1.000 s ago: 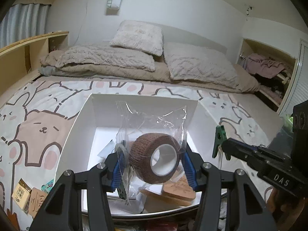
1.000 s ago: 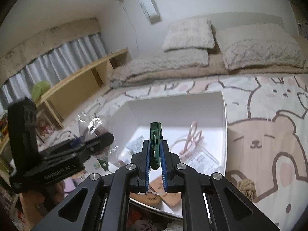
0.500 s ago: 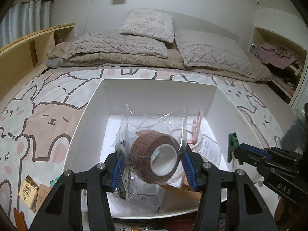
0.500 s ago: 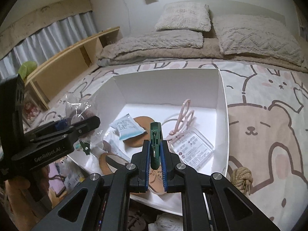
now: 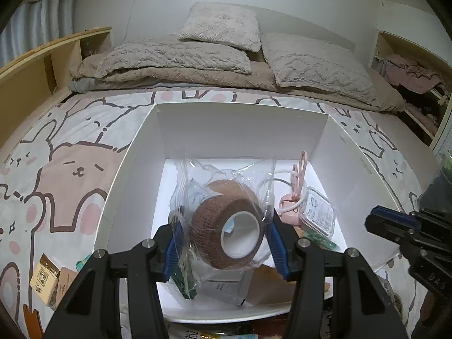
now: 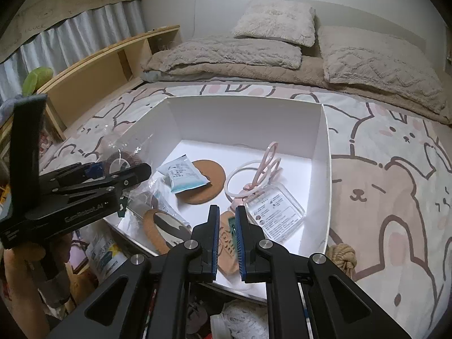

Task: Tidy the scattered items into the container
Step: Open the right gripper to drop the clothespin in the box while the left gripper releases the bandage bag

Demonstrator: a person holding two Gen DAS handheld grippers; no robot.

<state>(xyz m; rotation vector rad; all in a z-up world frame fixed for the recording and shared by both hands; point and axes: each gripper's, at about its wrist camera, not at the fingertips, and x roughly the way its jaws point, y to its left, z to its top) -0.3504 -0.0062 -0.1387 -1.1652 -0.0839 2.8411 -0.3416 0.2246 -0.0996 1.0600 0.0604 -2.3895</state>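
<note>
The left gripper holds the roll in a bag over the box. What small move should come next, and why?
Probably open the left gripper to drop the bagged brown roll. It hangs inside the walls of the white box, above items already lying there.

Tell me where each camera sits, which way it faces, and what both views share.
Left wrist: on the left gripper, looking down along its fingers into the white box on the bed; it grips the bagged brown roll; the right gripper shows at right.
Right wrist: on the right gripper, facing the same box; the left gripper and the hand holding it show at left.
Shared: box, pink scissors, clear case.
</note>
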